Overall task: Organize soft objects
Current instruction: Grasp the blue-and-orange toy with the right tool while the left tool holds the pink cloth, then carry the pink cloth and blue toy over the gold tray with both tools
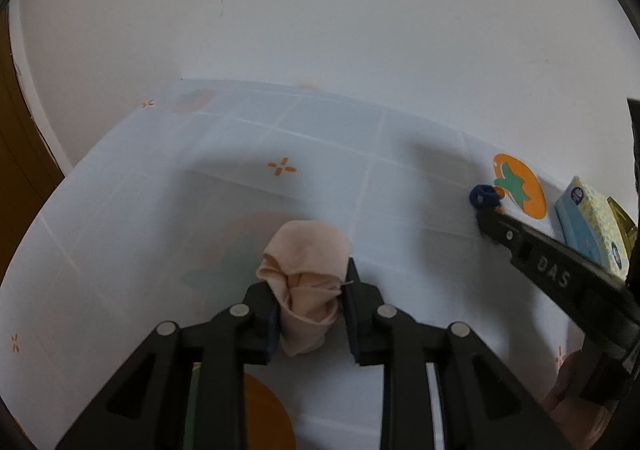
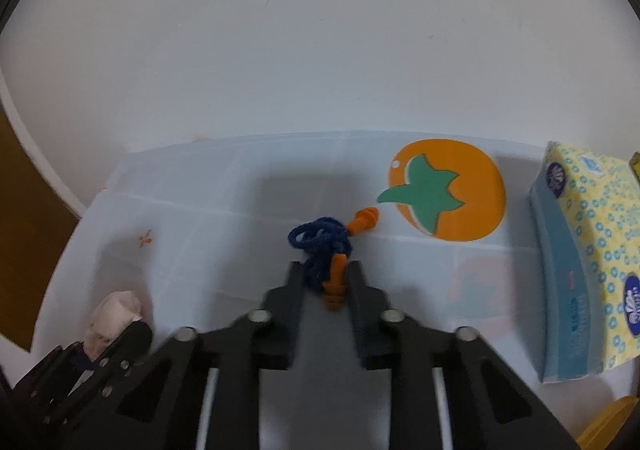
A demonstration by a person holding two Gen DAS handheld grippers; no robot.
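Observation:
My left gripper (image 1: 310, 292) is shut on a rolled pale pink cloth (image 1: 306, 270) and holds it just over the light blue tablecloth (image 1: 320, 138). The cloth also shows at the lower left of the right wrist view (image 2: 114, 316). My right gripper (image 2: 325, 270) is shut on corded earplugs (image 2: 326, 250): a tangled dark blue cord with orange plugs, one plug between the fingers and one (image 2: 364, 220) sticking out ahead. In the left wrist view the right gripper (image 1: 490, 210) reaches in from the right with the blue cord (image 1: 484, 197) at its tip.
An orange persimmon-shaped mat (image 2: 446, 190) lies on the cloth just beyond the earplugs; it also shows in the left wrist view (image 1: 520, 184). A yellow and blue tissue pack (image 2: 588, 250) stands at the right. A white wall runs behind the table.

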